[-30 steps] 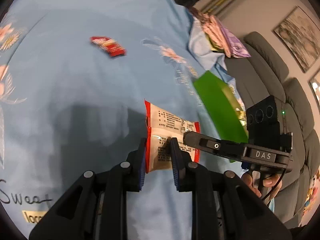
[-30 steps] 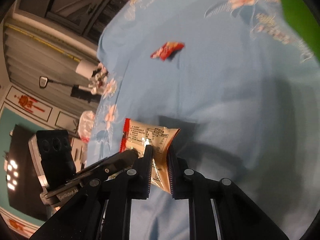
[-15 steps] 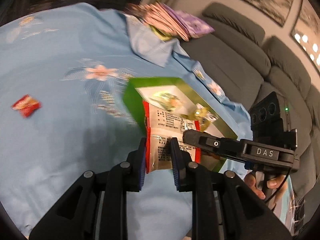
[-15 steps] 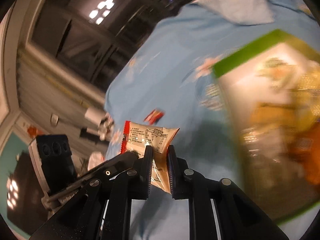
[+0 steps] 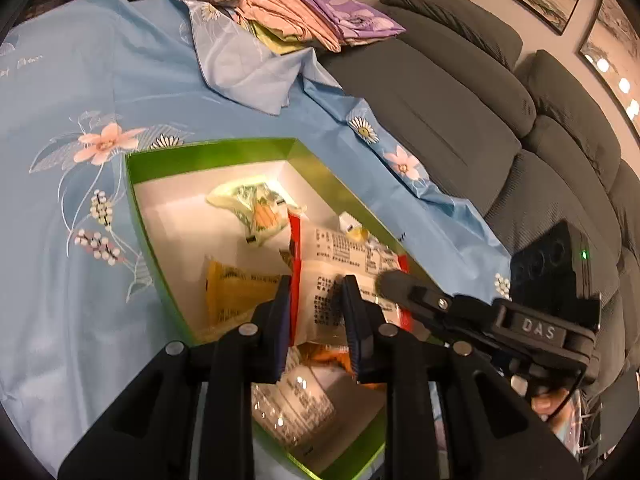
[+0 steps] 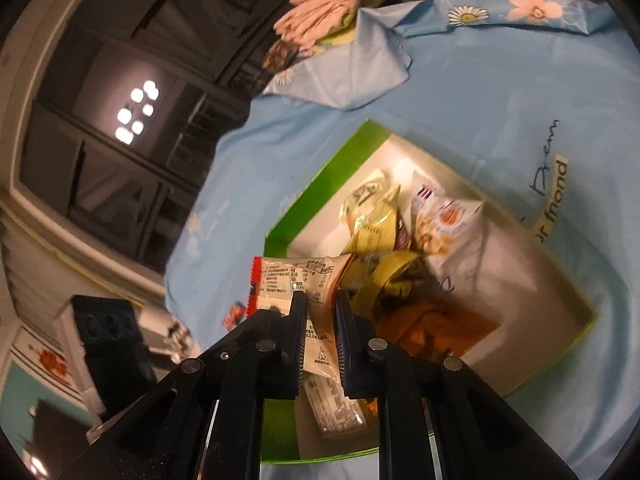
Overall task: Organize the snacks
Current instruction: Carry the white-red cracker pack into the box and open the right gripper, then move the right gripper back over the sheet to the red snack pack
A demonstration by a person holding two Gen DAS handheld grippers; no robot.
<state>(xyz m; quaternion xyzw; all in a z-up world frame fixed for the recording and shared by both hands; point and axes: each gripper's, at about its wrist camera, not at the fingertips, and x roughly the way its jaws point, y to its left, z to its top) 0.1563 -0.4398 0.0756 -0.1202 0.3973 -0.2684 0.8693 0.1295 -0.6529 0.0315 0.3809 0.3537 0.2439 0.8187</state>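
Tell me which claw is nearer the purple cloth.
Left, slightly. Both claws, left and right, clamp one packet over the box; the cloth lies far past both.

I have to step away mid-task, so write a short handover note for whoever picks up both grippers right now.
Left gripper: jaws shut on the red-edged snack packet.
Right gripper: jaws shut on the same packet, from its other end.
Position: the packet hangs over the open green box on the blue cloth.
Done: several snacks already lie in the box.
Left: release this packet into the box, then fetch the small red packet out on the cloth.
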